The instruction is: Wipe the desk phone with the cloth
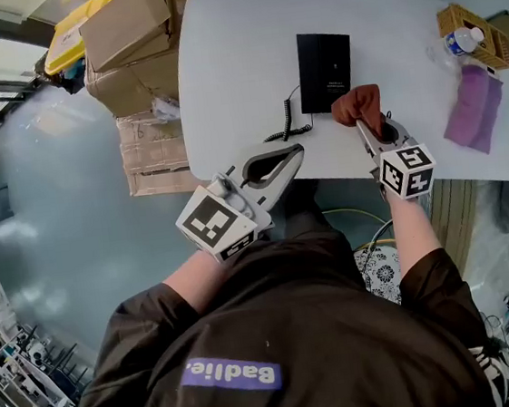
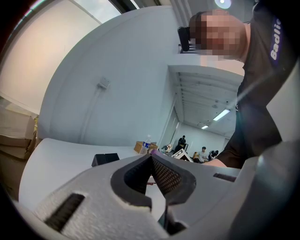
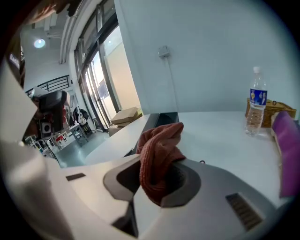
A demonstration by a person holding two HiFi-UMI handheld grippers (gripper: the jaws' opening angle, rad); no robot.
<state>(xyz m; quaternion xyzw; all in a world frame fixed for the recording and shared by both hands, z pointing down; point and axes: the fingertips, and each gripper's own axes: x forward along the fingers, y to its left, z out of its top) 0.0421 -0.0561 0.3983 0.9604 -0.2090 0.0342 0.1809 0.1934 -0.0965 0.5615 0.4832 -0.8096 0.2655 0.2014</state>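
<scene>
Ribbed rust cloth (image 3: 158, 145) is clenched by the right gripper (image 3: 157, 180), five o'clock from the flat black phone (image 1: 324, 70); the left gripper (image 2: 151, 160) is held closed, empty.

– What was the cloth (image 3: 159, 140) made of?
– A rust-red knit was seen, ribbed and rough.
– And the right gripper (image 3: 161, 161)?
– Pale grey plastic was used, matt and a bit grainy. The left gripper (image 2: 151, 157) was made the same, and its dark pads (image 2: 168, 177) were marked with a rough criss-cross.
– The desk phone (image 1: 324, 70)?
– Black matt plastic. The table (image 1: 228, 55) was white and smooth.
– Anything more?
– The boxes (image 1: 125, 26) were made of brown cardboard, the basket (image 1: 449, 16) was woven, and the bottle (image 3: 256, 105) was clear shiny plastic.
</scene>
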